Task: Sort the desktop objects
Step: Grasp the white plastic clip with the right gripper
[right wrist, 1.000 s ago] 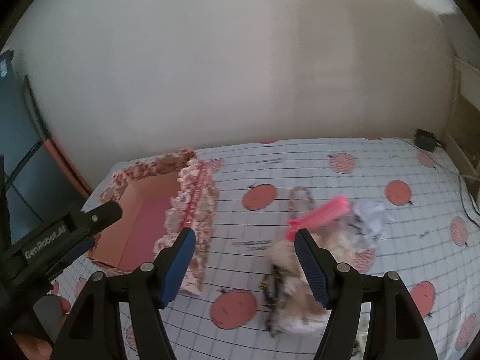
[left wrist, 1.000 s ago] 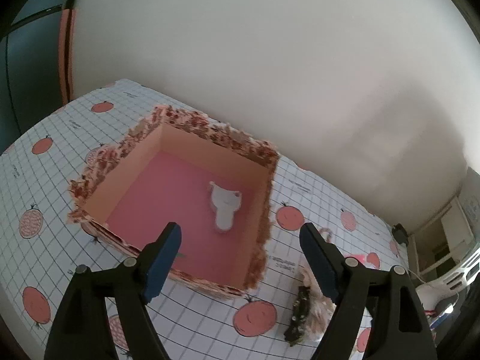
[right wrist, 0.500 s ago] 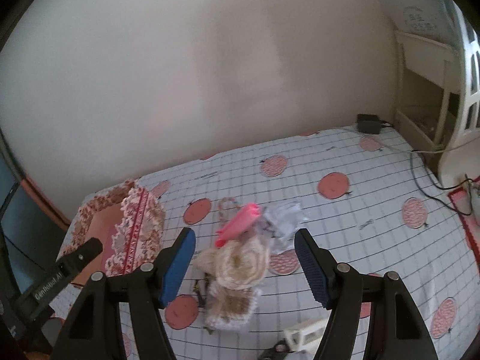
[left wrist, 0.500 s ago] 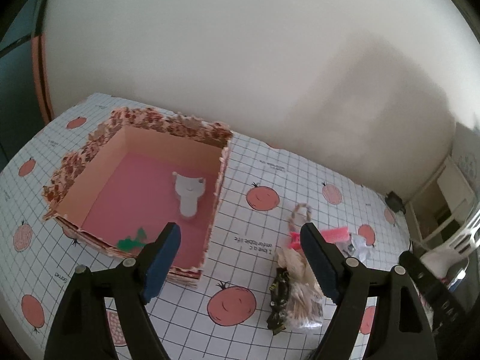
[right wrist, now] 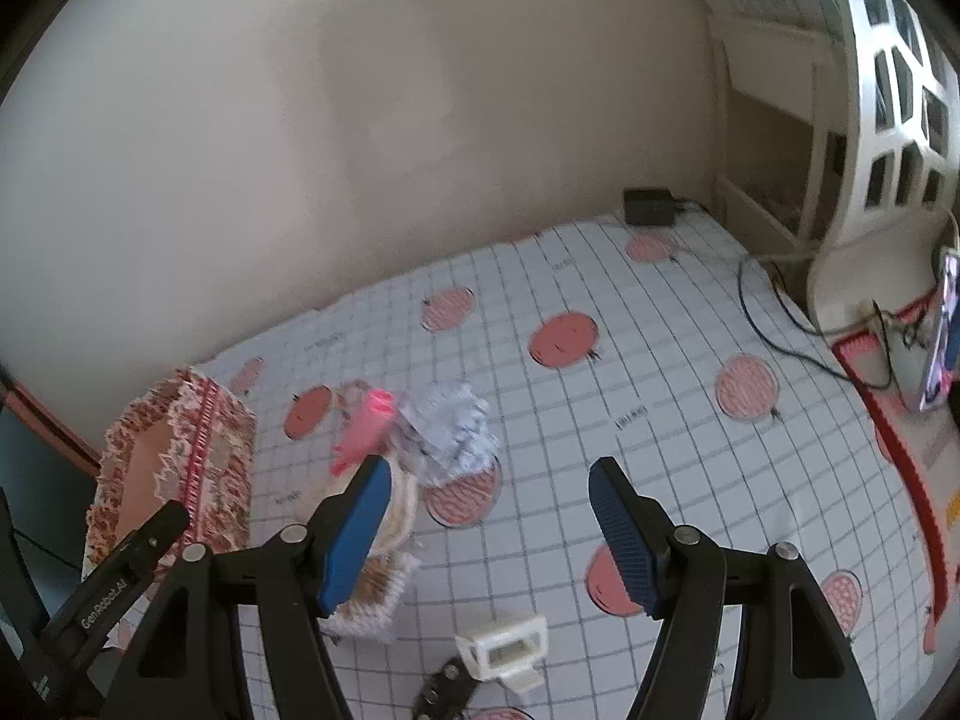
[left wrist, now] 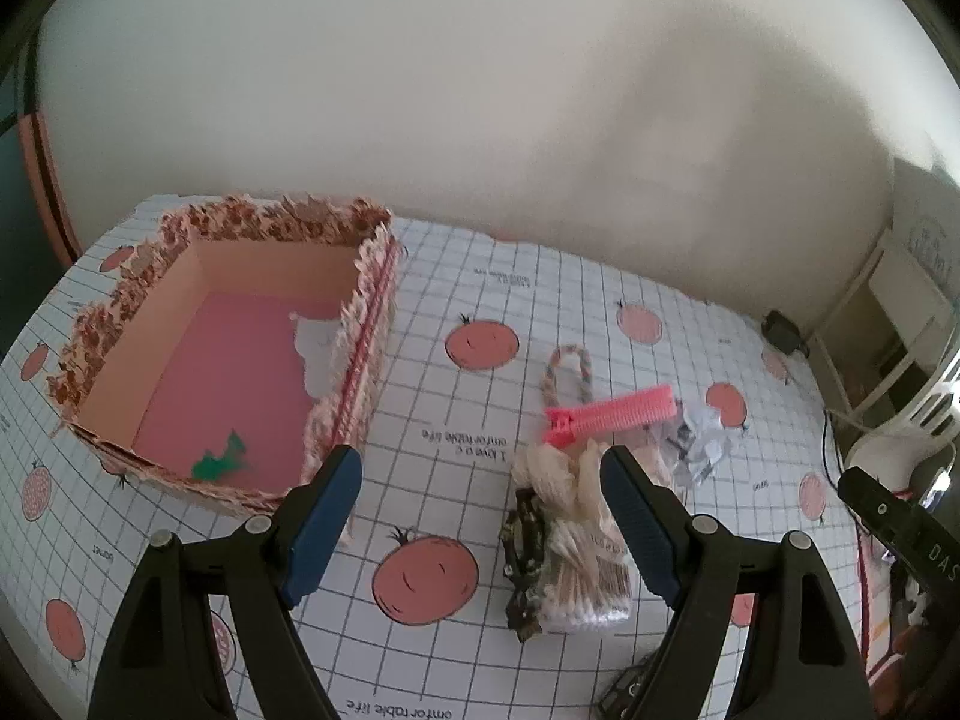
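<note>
Left wrist: left gripper jaws spread wide, nothing between them, over bare grid tablecloth. Lace-trimmed open box, pink floor, sits left by the wall; pink comb lies atop the clutter pile, cotton-swab pack just beside the right pad.

Right wrist: right gripper also parted and empty. Free cloth to the right; white plastic clip below.
</note>
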Demonstrator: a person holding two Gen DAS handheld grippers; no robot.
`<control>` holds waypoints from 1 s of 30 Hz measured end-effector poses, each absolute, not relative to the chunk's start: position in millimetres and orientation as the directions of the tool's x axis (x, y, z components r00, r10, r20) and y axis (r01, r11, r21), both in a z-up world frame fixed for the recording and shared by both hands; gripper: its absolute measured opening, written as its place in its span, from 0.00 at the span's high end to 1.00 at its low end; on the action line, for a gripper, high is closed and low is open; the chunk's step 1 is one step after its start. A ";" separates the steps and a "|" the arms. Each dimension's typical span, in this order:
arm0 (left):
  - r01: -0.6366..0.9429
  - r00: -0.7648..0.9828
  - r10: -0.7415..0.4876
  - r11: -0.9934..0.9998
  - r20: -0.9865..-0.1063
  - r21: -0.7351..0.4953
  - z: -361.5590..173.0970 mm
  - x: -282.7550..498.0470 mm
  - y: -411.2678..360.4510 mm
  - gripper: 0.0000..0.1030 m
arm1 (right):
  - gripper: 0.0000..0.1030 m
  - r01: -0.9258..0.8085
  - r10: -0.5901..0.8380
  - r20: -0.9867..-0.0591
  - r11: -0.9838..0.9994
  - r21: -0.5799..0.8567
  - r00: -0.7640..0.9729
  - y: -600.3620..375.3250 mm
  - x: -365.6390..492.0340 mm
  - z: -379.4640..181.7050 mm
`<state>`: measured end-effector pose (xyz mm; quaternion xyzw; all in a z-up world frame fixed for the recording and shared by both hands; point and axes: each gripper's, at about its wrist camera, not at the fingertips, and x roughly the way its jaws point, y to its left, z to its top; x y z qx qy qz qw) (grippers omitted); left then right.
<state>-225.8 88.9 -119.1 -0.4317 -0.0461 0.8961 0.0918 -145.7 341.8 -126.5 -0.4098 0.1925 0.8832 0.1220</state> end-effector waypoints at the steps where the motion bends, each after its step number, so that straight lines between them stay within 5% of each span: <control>1: -0.127 -0.602 0.203 -0.979 -0.772 -0.159 -121.2 -225.5 91.8 0.20 | 0.30 -0.379 0.058 -0.777 -0.894 0.239 -0.627 344.7 -144.6 -129.6; 16: -0.131 -0.484 0.175 -0.983 -0.858 -0.126 -154.6 -229.0 110.3 0.20 | 0.30 -0.413 -0.097 -0.917 -0.871 0.267 -0.387 356.7 -152.1 -201.1; 30: -0.023 -0.366 0.250 -0.965 -0.896 -0.260 -179.9 -233.9 96.9 0.20 | 0.30 -0.394 -0.157 -0.945 -0.880 0.266 -0.287 351.3 -148.1 -229.6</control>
